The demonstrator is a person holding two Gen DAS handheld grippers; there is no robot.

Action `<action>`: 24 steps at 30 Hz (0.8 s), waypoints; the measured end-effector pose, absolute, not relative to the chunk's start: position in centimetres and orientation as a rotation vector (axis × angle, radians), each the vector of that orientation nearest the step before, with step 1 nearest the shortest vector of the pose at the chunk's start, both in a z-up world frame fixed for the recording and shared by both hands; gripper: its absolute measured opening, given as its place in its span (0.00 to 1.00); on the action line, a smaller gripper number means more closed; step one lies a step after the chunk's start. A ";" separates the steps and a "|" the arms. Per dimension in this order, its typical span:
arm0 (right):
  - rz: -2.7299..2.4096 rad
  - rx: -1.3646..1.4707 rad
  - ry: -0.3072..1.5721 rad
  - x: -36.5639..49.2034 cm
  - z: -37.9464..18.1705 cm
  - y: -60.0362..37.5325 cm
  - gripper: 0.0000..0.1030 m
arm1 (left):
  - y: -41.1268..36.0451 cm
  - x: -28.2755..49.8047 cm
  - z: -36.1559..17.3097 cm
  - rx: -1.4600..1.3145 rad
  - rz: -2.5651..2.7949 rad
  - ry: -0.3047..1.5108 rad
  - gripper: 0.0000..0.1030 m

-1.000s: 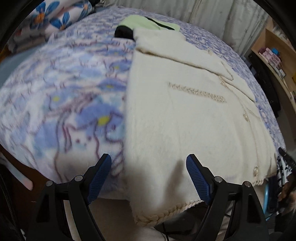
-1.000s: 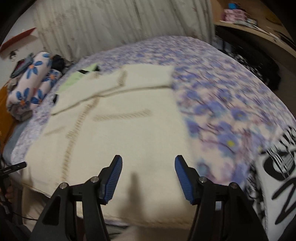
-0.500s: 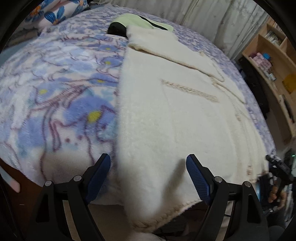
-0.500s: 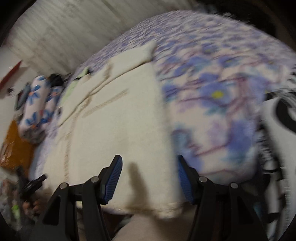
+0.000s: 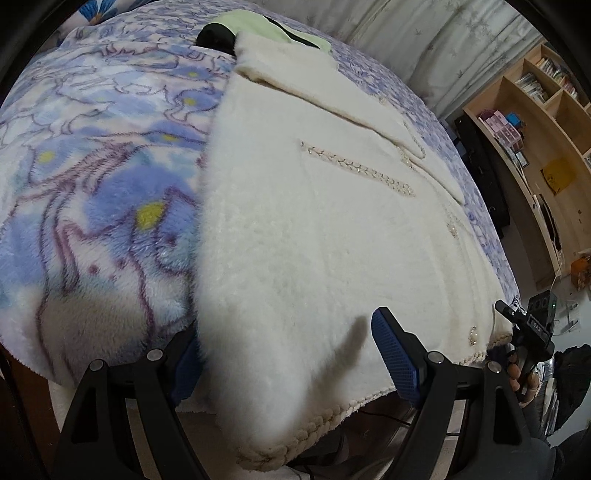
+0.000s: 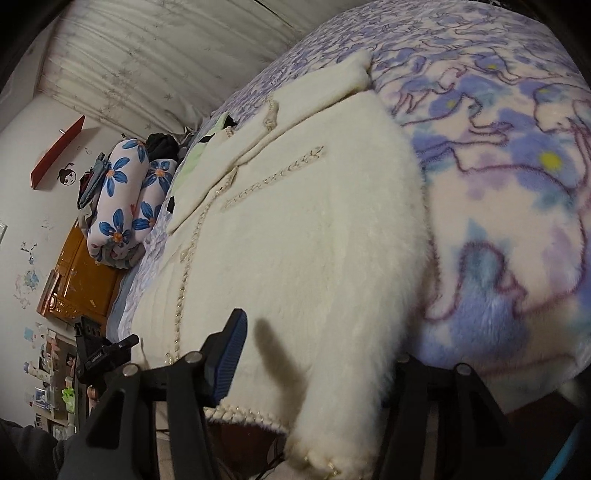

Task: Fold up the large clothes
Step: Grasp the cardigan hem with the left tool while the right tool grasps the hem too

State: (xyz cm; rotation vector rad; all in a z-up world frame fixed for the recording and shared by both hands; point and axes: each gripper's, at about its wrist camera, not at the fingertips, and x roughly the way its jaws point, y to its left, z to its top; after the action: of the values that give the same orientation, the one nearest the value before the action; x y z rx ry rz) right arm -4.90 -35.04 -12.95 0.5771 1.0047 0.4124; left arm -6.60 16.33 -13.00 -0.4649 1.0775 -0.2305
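Note:
A cream fluffy cardigan (image 5: 332,221) lies flat on a bed under a blue floral fleece blanket (image 5: 92,166), its braided hem hanging over the near edge. My left gripper (image 5: 291,360) is open and straddles the hem's left corner, its left finger partly hidden behind the cardigan's edge. My right gripper (image 6: 314,358) straddles the other hem corner of the cardigan (image 6: 314,240). Its jaws are closing with the fabric between them, and the right finger is hidden behind the cloth. Each gripper shows small in the other's view: right gripper (image 5: 532,328), left gripper (image 6: 99,354).
A light green garment (image 5: 266,26) and a black item lie beyond the collar. Flowered pillows (image 6: 125,195) are stacked at the bed's head beside an orange wooden cabinet (image 6: 85,280). Wooden shelves (image 5: 535,122) stand along the far side. A curtain (image 6: 166,48) hangs behind.
Both grippers have dipped closer to the hem. The right one rolled and sank, its jaws narrowed and its right finger went behind the corner. The left finger now sits behind the cardigan's edge.

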 end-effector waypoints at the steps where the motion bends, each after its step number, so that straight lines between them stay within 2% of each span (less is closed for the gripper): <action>1: 0.405 0.583 1.005 -4.9 -13.1 -35.2 0.41 | 16.0 -6.6 -13.0 -0.456 -0.227 1.077 0.77; 5: 0.402 0.609 1.002 -5.2 -13.3 -36.0 0.27 | 15.3 -6.8 -12.7 -0.436 -0.237 1.081 0.44; 6: 0.401 0.608 1.001 -5.2 -13.3 -36.0 0.27 | 15.3 -6.8 -12.7 -0.453 -0.250 1.083 0.40; 9: 0.390 0.589 1.005 -5.1 -13.2 -35.8 0.26 | 14.9 -6.4 -13.0 -0.461 -0.237 1.097 0.40; 11: 0.378 0.563 1.007 -5.1 -13.0 -35.5 0.25 | 14.7 -6.0 -13.3 -0.466 -0.236 1.101 0.47; 13: 0.354 0.522 1.008 -5.3 -12.6 -35.2 0.22 | 14.1 -5.7 -13.4 -0.461 -0.221 1.101 0.47; 15: 0.333 0.481 1.003 -5.3 -12.0 -34.6 0.16 | 13.8 -5.6 -13.1 -0.461 -0.201 1.096 0.33; 16: 0.322 0.455 1.001 -5.4 -11.7 -34.3 0.14 | 13.7 -5.5 -12.8 -0.474 -0.201 1.087 0.14; 19: 0.294 0.394 0.982 -5.8 -10.3 -33.5 0.11 | 13.8 -5.4 -11.9 -0.513 -0.169 1.074 0.10; 24: 0.292 0.365 0.920 -6.9 -7.5 -32.8 0.09 | 14.0 -6.4 -8.9 -0.551 -0.124 0.999 0.09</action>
State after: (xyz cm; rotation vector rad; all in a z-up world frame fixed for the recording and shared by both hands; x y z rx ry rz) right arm -6.89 -32.83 -7.45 0.3653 0.9197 0.2923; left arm -6.41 13.96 -8.86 -0.5505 0.9992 -0.1238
